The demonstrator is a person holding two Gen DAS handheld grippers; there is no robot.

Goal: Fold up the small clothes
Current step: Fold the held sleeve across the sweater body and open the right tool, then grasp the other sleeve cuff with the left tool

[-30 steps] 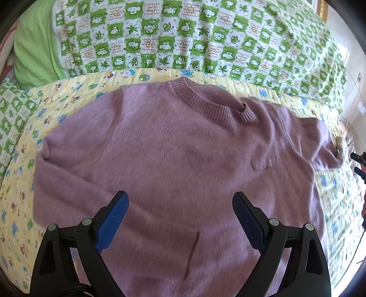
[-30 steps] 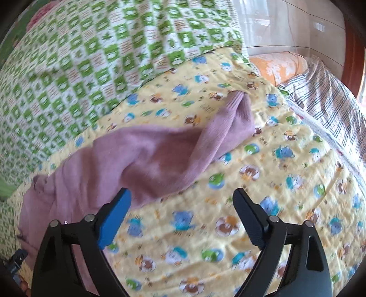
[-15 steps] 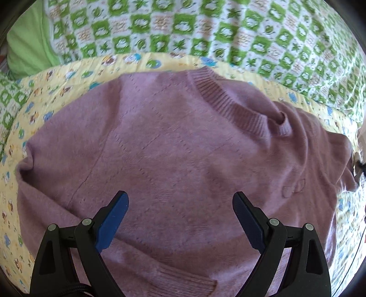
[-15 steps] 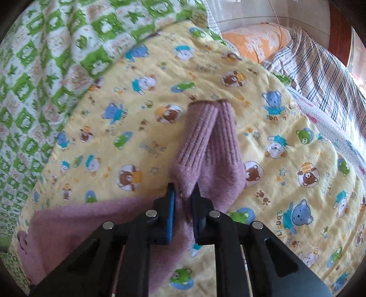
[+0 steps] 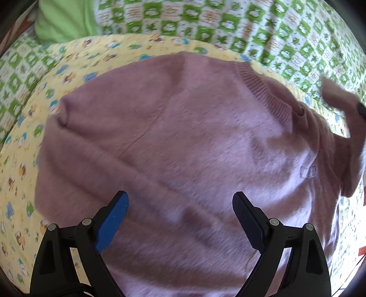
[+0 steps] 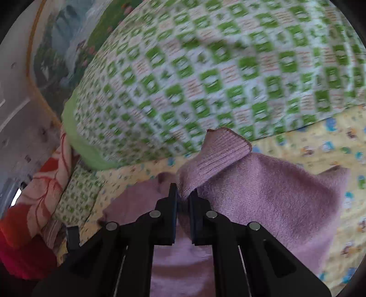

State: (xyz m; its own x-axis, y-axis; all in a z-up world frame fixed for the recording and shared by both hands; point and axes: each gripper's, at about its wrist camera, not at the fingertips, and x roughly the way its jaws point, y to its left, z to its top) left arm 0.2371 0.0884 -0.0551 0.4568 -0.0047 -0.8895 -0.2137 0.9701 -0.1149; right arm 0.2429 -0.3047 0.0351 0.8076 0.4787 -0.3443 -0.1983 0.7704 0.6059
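Note:
A small mauve knit sweater (image 5: 183, 141) lies front up on a yellow cartoon-print sheet (image 5: 22, 160), its ribbed neck toward the upper right. My left gripper (image 5: 180, 205) is open and empty, low over the sweater's lower body near its folded left sleeve. My right gripper (image 6: 183, 201) is shut on the ribbed cuff of the sweater's right sleeve (image 6: 219, 155) and holds it lifted over the body. The raised sleeve also shows at the right edge of the left wrist view (image 5: 343, 109).
A green-and-white checked quilt (image 5: 228, 22) is heaped behind the sweater, with a plain green pillow (image 5: 64, 20) at the far left. A red floral blanket (image 6: 34, 194) and a wall picture (image 6: 68, 41) lie beyond the bed's left side.
My right gripper has closed on the sleeve cuff and lifted it up and across toward the sweater's body. My left gripper has moved leftward over the sweater, still open.

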